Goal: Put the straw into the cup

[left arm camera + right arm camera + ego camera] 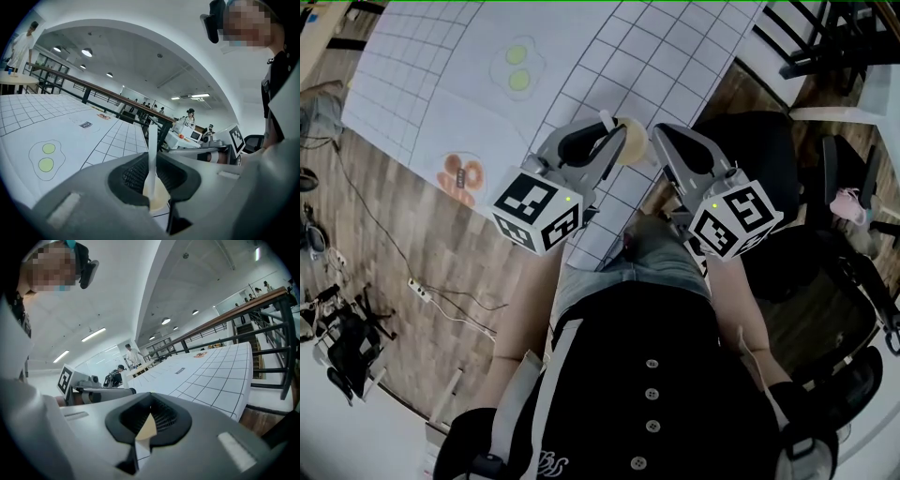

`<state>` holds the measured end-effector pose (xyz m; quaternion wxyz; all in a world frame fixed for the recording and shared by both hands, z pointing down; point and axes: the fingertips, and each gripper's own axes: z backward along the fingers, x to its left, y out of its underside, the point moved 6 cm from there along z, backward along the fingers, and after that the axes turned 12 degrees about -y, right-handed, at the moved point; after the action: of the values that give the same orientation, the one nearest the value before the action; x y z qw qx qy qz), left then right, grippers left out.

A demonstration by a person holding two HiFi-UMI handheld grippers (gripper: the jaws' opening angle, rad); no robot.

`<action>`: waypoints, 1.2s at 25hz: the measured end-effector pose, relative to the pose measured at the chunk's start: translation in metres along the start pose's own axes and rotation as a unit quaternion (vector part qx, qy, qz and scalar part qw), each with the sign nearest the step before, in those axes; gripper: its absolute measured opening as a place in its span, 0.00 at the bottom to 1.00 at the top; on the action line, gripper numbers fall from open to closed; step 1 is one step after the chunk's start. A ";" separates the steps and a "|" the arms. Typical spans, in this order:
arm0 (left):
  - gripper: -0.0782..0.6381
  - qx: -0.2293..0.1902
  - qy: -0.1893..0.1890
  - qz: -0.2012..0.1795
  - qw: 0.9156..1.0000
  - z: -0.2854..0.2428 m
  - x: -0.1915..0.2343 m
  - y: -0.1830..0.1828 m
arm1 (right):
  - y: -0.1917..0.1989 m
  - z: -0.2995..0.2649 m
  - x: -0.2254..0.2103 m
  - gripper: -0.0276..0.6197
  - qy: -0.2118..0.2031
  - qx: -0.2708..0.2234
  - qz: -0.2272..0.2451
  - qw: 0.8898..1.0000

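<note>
1. White straw point(152, 150) stands upright at the centre of the left gripper view. The left gripper point(152, 183) has its fingers pinched on it, about halfway along its visible length.
2. The straw's lower end overlaps the tan cup point(631, 141). It is not clear whether the tip is inside the rim or just in front of it.
3. In the head view the cup lies just above centre frame, between the two gripper tips and near the counter point(441, 84) edge. The fingers hide most of it, so only a curved tan sliver shows.
4. The right gripper point(147, 426) has its fingers pressed onto a tan wedge of the cup's wall. Its own body hides the rest of the cup in that view.
5. No view shows whether the cup's base touches the counter.
6. A white gridded sheet point(675, 56) covers the counter. It carries a printed outline with two green circles point(517, 67) in the upper middle of the head view.
7. An orange-brown print point(461, 176) at left is too small to identify.
8. A small dark label point(85, 124) on the sheet is too blurred to read.
9. The marker cubes point(539, 211) carry black-and-white square patterns and no letters.
10. Pale script lettering point(551, 461) on the person's dark garment point(652, 375) is cut off by the bottom edge and cannot be read.
</note>
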<state>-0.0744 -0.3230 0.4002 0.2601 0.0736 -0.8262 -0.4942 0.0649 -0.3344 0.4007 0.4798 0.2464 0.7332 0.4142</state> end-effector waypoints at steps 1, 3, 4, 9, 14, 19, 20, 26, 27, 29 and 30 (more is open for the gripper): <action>0.18 0.001 0.001 -0.001 1.000 -0.001 0.000 0.001 | 0.001 0.000 -0.001 0.04 0.000 0.002 0.001 1.000; 0.18 0.005 -0.001 -0.004 1.000 -0.003 0.000 0.005 | 0.003 0.001 -0.003 0.04 0.001 0.003 0.000 1.000; 0.18 0.008 -0.004 -0.006 1.000 -0.004 0.000 0.007 | 0.004 0.001 -0.003 0.04 0.001 0.004 -0.001 1.000; 0.18 0.017 -0.012 -0.009 1.000 -0.008 -0.004 0.017 | 0.009 0.006 -0.007 0.04 0.001 0.006 -0.009 1.000; 0.18 0.032 -0.016 -0.026 0.999 -0.013 -0.008 0.025 | 0.016 0.010 -0.013 0.04 0.004 0.009 -0.017 1.000; 0.18 0.045 -0.018 -0.039 0.998 -0.015 -0.009 0.029 | 0.023 0.016 -0.014 0.04 0.010 0.009 -0.027 1.000; 0.18 0.049 -0.020 -0.042 0.998 -0.015 -0.009 0.030 | 0.024 0.017 -0.015 0.04 0.011 0.009 -0.028 1.000; 0.18 0.078 -0.027 -0.057 0.995 -0.018 -0.009 0.041 | 0.032 0.016 -0.015 0.04 0.010 0.018 -0.020 1.000; 0.18 0.082 -0.030 -0.060 0.994 -0.018 -0.010 0.043 | 0.033 0.016 -0.015 0.04 0.010 0.021 -0.015 1.000; 0.18 0.088 -0.034 -0.067 0.993 -0.019 -0.011 0.046 | 0.033 0.017 -0.014 0.04 0.010 0.022 -0.009 1.000; 0.18 0.089 -0.034 -0.070 0.993 -0.020 -0.012 0.047 | 0.033 0.017 -0.014 0.04 0.010 0.021 -0.008 1.000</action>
<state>-0.0476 -0.3103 0.4435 0.1884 0.1374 -0.8682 -0.4380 0.0852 -0.3210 0.4325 0.4705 0.2457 0.7485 0.3975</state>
